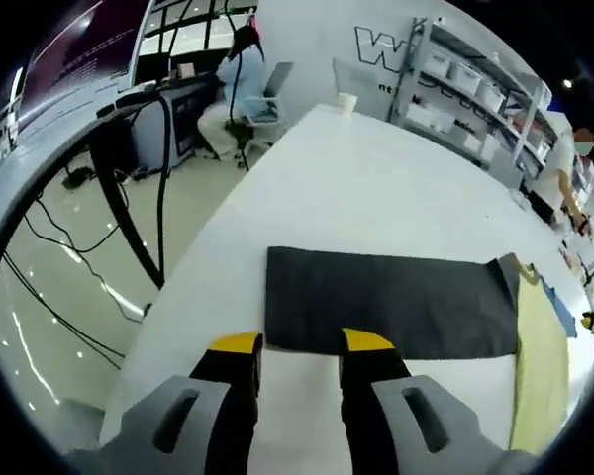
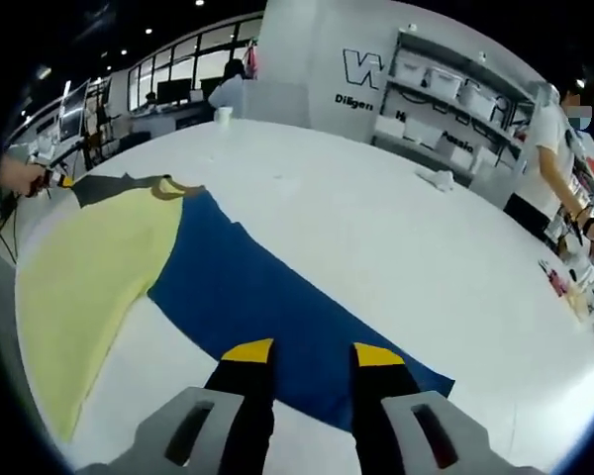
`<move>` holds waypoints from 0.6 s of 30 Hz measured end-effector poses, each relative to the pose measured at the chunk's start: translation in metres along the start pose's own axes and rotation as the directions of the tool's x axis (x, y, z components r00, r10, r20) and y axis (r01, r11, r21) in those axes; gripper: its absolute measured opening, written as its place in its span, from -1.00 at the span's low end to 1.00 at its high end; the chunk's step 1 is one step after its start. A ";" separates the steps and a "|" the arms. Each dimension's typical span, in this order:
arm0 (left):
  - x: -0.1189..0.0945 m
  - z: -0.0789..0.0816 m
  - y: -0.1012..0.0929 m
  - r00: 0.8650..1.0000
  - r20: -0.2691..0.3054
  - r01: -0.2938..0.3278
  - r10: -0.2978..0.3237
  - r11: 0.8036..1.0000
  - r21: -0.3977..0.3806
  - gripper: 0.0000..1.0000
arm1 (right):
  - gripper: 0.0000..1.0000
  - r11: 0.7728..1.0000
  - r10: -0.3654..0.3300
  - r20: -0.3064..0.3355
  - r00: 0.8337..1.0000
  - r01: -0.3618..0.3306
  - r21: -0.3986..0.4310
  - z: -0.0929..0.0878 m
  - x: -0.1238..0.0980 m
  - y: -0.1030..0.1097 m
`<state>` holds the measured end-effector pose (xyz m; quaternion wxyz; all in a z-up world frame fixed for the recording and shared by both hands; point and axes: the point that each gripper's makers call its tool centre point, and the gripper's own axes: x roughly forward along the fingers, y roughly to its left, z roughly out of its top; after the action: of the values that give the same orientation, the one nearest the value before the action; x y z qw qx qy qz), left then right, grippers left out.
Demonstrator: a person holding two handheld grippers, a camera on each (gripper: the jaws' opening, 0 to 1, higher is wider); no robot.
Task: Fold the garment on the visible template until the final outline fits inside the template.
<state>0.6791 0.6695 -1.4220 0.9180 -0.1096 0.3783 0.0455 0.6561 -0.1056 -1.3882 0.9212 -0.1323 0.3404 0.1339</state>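
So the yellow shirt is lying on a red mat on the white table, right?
Not quite. In the right gripper view the yellow shirt lies on a blue mat, not a red one. The mat is spread flat on the white table, and the right gripper has its open fingers over the mat's near edge.

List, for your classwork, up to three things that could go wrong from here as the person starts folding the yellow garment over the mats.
1. The yellow garment lies spread across the blue mat and dark mat; a loose fold could spill past their edges.
2. The open right gripper hovers over the blue mat, so it might pinch the mat along with the cloth.
3. The open left gripper sits at the dark mat's edge and could drag it.
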 end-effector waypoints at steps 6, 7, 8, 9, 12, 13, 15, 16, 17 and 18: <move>0.002 -0.004 0.011 1.000 0.003 -0.022 0.023 0.997 -0.074 -0.50 | -0.53 1.000 -0.009 -0.006 1.000 0.009 0.009 -0.003 -0.005 0.001; 0.002 -0.004 0.012 1.000 0.004 -0.025 0.025 0.997 -0.076 -0.51 | -0.53 1.000 -0.009 -0.006 1.000 0.009 0.009 -0.004 -0.005 0.001; 0.003 -0.003 0.012 1.000 0.005 -0.026 0.026 0.997 -0.074 -0.51 | -0.53 1.000 -0.010 -0.008 1.000 0.010 0.008 -0.004 -0.005 0.001; 0.003 -0.003 0.012 1.000 0.006 -0.027 0.028 0.997 -0.073 -0.52 | -0.53 1.000 -0.010 -0.010 1.000 0.011 0.009 -0.005 -0.006 0.001; 0.005 -0.001 0.012 1.000 0.010 -0.026 0.027 0.997 -0.073 -0.56 | -0.54 1.000 -0.013 -0.011 1.000 0.013 0.010 -0.005 -0.007 0.001; 0.007 0.000 0.011 1.000 0.012 -0.023 0.024 0.997 -0.080 -0.59 | -0.54 1.000 -0.014 -0.013 1.000 0.014 0.010 -0.006 -0.007 0.002; 0.008 0.000 0.013 1.000 0.011 -0.028 0.029 0.996 -0.084 -0.70 | -0.54 1.000 -0.014 -0.014 1.000 0.014 0.009 -0.006 -0.008 0.002; 0.008 0.000 0.013 0.999 0.012 -0.031 0.032 0.996 -0.084 -0.77 | -0.54 1.000 -0.014 -0.014 1.000 0.014 0.008 -0.006 -0.008 0.003; 0.009 -0.001 0.015 0.999 0.009 -0.031 0.032 0.995 -0.094 -0.84 | -0.54 1.000 -0.014 -0.015 1.000 0.014 0.008 -0.006 -0.009 0.002; 0.008 0.000 0.015 0.999 0.016 -0.027 0.029 0.994 -0.105 -0.89 | -0.54 1.000 -0.015 -0.015 1.000 0.015 0.008 -0.006 -0.009 0.002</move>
<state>0.6821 0.6840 -1.4303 0.9136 -0.1517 0.3689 0.0791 0.6448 -0.1069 -1.3869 0.9202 -0.1320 0.3468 0.1247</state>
